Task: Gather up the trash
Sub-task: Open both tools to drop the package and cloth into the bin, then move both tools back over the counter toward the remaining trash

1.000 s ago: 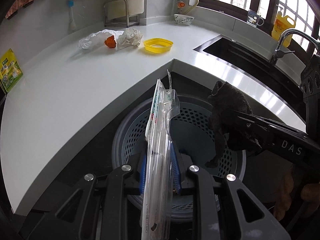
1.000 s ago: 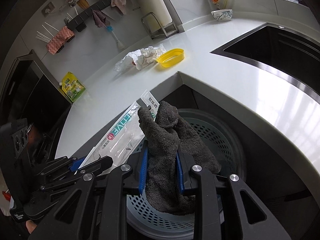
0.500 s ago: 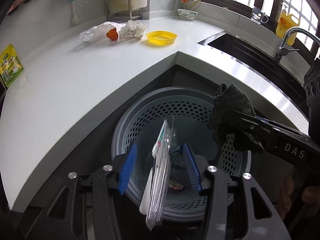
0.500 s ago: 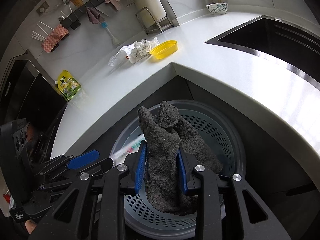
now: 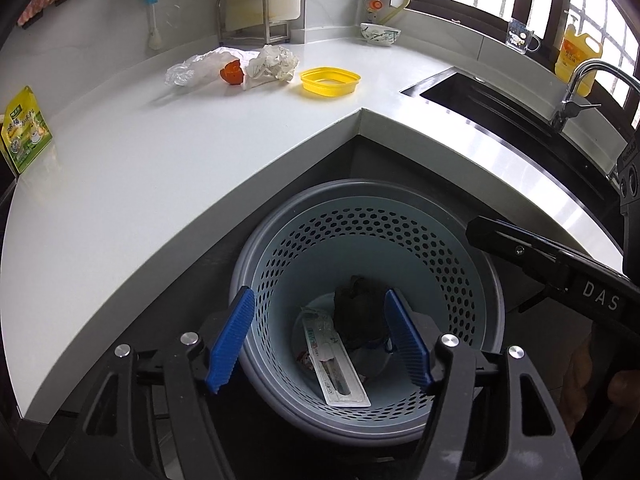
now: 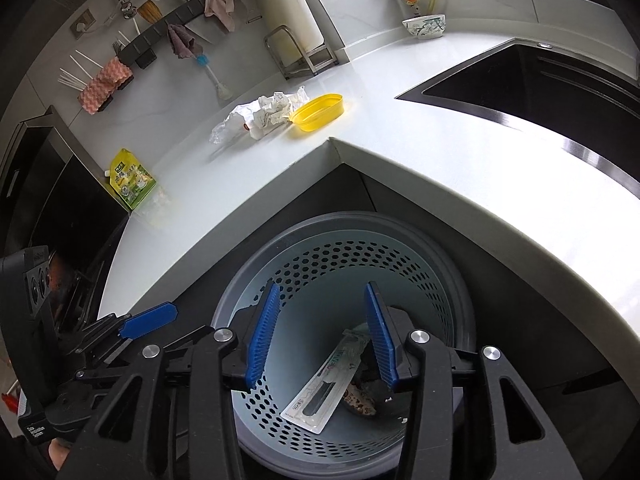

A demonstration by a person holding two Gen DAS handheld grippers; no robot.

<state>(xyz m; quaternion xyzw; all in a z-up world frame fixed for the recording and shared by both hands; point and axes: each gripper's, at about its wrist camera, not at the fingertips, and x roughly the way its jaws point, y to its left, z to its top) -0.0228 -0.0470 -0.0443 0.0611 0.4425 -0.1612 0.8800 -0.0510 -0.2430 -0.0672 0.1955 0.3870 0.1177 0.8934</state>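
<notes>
A grey perforated bin (image 5: 360, 236) (image 6: 352, 256) stands below the counter's corner. At its bottom lie a clear plastic package (image 5: 336, 364) (image 6: 320, 388) and a dark cloth (image 5: 358, 312). My left gripper (image 5: 318, 298) hangs over the bin, its jaws opening, with nothing between the blue pads. My right gripper (image 6: 322, 292) hangs there too, jaws opening and empty. On the white counter (image 5: 160, 168) lie crumpled paper (image 5: 272, 64), a plastic bag (image 5: 192, 70) with an orange piece, a yellow tub (image 5: 330, 80) and a green pouch (image 5: 24, 132).
A dark sink (image 5: 500, 116) with a faucet (image 5: 576, 88) is set in the counter at the right. A bowl (image 5: 380, 34), a metal rack (image 5: 252, 16) and a yellow bottle (image 5: 576, 56) stand along the back. Cloths hang on the wall rail (image 6: 180, 16).
Both grippers have opened. The clear package dropped from the left one and the dark cloth from the right one; both now lie in the bin.
</notes>
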